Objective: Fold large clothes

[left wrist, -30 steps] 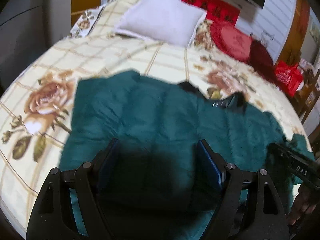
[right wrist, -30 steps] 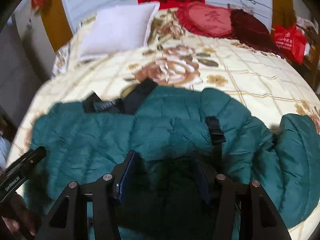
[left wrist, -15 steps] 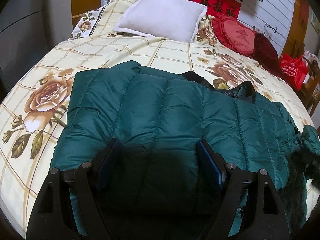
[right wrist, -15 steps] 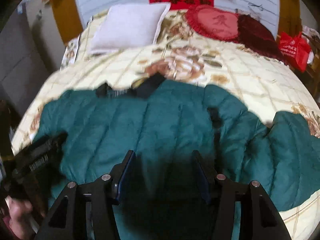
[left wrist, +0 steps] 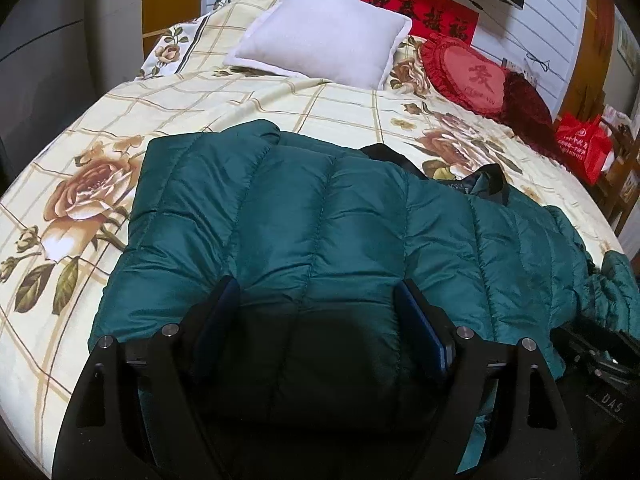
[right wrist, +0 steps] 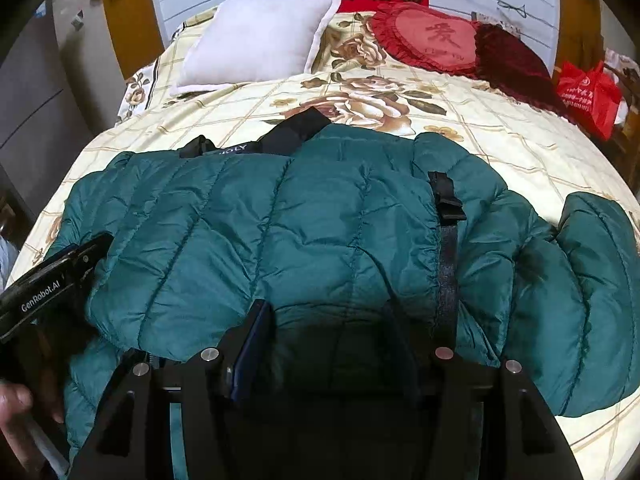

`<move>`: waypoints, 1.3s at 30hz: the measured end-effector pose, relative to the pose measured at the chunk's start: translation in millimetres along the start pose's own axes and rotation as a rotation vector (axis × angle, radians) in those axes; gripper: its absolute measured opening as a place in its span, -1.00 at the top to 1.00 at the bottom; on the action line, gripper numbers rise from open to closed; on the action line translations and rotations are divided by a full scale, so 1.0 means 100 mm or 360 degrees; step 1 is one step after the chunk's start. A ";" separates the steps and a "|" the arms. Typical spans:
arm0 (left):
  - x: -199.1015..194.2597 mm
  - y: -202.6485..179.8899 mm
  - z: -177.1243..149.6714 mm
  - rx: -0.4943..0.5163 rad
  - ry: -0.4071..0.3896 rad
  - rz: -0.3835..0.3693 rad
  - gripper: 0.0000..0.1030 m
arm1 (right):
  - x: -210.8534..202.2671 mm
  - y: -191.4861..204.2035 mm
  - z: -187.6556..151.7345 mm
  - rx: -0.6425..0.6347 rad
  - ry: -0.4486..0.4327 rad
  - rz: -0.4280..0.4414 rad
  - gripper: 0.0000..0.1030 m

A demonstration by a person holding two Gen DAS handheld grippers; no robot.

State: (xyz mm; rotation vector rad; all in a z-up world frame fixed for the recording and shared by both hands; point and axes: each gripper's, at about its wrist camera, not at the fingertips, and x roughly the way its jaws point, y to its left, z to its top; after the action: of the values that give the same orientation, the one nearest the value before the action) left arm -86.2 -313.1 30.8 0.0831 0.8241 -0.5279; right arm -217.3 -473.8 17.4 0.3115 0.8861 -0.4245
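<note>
A large teal quilted down jacket (left wrist: 320,216) lies spread across the bed, its black collar at the far edge. It also shows in the right wrist view (right wrist: 320,232), with one sleeve out to the right (right wrist: 592,280) and a black strap (right wrist: 446,216) down it. My left gripper (left wrist: 316,300) is open and empty above the jacket's near hem. My right gripper (right wrist: 328,316) is open and empty above the hem further right. Each gripper shows at the edge of the other's view.
The bed has a cream floral cover (left wrist: 80,184). A white pillow (left wrist: 324,32), a red heart cushion (left wrist: 472,76) and a dark red cushion (right wrist: 512,60) lie at the head. A red bag (left wrist: 584,148) stands beside the bed on the right.
The jacket now lies flatter and more spread. Both grippers have shifted slightly over the near hem, and the right gripper has come back into the left wrist view at the lower right.
</note>
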 end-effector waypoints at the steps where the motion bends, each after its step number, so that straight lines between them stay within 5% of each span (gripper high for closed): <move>1: 0.00 0.00 0.00 0.0000 -0.0001 -0.0001 -0.58 | 0.00 0.01 -0.01 -0.0005 -0.0005 -0.0007 -0.09; 17: 0.00 0.00 0.01 -0.0016 -0.0005 -0.0025 -0.59 | -0.04 0.02 -0.06 0.0005 -0.0054 -0.0010 -0.12; 25: 0.00 0.00 0.01 -0.0010 -0.0005 -0.0018 -0.60 | -0.47 0.00 -0.17 -0.0057 -0.0083 -0.0050 -0.24; 32: -0.11 -0.06 0.02 0.0022 0.0070 0.0055 -0.60 | -1.03 -0.37 -0.16 0.0002 -0.0203 -0.0076 -0.32; 39: -0.70 -0.16 -0.05 0.0009 -0.0032 -0.0087 -0.60 | -1.36 -0.98 -0.14 0.0103 -0.0277 -0.0255 -0.42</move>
State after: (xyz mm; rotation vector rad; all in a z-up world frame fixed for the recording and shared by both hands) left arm -136.0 -296.3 80.2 0.0602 0.8073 -0.5819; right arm -349.8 -522.4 108.7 0.2592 0.7303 -0.6204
